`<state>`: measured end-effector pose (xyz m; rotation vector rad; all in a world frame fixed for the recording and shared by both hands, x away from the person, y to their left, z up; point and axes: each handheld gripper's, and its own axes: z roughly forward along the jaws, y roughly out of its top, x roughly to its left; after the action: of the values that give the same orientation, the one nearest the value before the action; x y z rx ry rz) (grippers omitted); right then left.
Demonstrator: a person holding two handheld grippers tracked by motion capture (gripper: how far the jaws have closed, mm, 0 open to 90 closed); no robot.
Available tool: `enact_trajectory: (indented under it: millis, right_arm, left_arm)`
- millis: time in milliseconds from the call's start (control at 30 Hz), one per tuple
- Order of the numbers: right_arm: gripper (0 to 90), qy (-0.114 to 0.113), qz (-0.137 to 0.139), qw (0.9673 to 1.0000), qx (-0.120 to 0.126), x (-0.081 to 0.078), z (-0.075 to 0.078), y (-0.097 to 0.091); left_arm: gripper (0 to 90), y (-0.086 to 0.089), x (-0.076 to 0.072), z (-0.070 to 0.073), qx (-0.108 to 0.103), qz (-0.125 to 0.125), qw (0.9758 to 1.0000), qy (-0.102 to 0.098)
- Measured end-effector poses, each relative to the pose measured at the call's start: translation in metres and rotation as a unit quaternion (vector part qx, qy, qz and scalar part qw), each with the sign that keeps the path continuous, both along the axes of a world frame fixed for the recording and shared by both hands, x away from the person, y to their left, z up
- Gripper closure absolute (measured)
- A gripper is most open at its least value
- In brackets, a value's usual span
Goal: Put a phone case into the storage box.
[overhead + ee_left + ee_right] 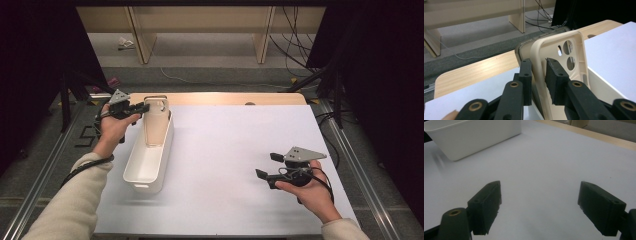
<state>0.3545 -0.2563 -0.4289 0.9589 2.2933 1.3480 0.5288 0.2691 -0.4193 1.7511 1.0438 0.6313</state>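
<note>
1. Nearest me, my right tongs (pixel 266 166) are hovering low over the bare white worktop (pixel 240 150), jaws spread wide and holding nothing; in the right gripper view there is only white surface showing between them.

2. Farther out on the left, the white plastic bin (pixel 149 160) is sitting lengthwise on the worktop, well apart from the right tongs. It is looking thin-walled and light, so I am expecting it to slide if nudged.

3. At the bin's far end, my left tongs (pixel 538 75) are closing on a beige phone case (pixel 559 50), one jaw on each face of its side wall, pinching it near the top corner beside the round camera cut-outs. The case is standing upright in the bin, leaning at the far end.

4. I am judging the case to be very light and flexible, probably soft plastic or silicone: not fragile, but liable to bend or twist in a pinch. The rim is the stiffest part, so I am favouring the hold I have on the side wall rather than the thin back panel.

5. A second, darker edge is peeking out behind the case; I cannot tell what it is.
</note>
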Motion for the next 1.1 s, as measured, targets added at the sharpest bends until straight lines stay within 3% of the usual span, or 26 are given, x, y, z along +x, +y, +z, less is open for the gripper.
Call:
enact_trajectory:
  millis: [267,733,833,1000,1100]
  right_arm:
    - [20.0,0.001,0.001,1.0,0.0,0.0,0.0,0.0]
    - [19.6,0.0,0.0,1.0,-0.001,0.0,0.0,0.0]
    - [19.4,-0.001,-0.001,1.0,0.0,0.0,0.0,-0.001]
    - [18.9,-0.002,-0.003,1.0,0.0,0.0,0.0,-0.001]
    - [18.8,-0.002,-0.003,1.0,-0.001,0.0,0.0,-0.001]
  left_arm:
    - [70.7,0.001,0.001,-0.001,0.017,0.022,0.9996,0.003]
    - [65.0,0.001,-0.005,0.005,0.03,0.023,0.9993,-0.008]
    - [59.2,0.001,-0.007,0.008,0.027,0.025,0.9993,-0.007]
    - [44.6,0.003,-0.013,0.013,-0.008,0.019,0.9998,0.006]
    - [32.9,0.004,-0.018,0.015,-0.015,0.024,0.9995,0.013]
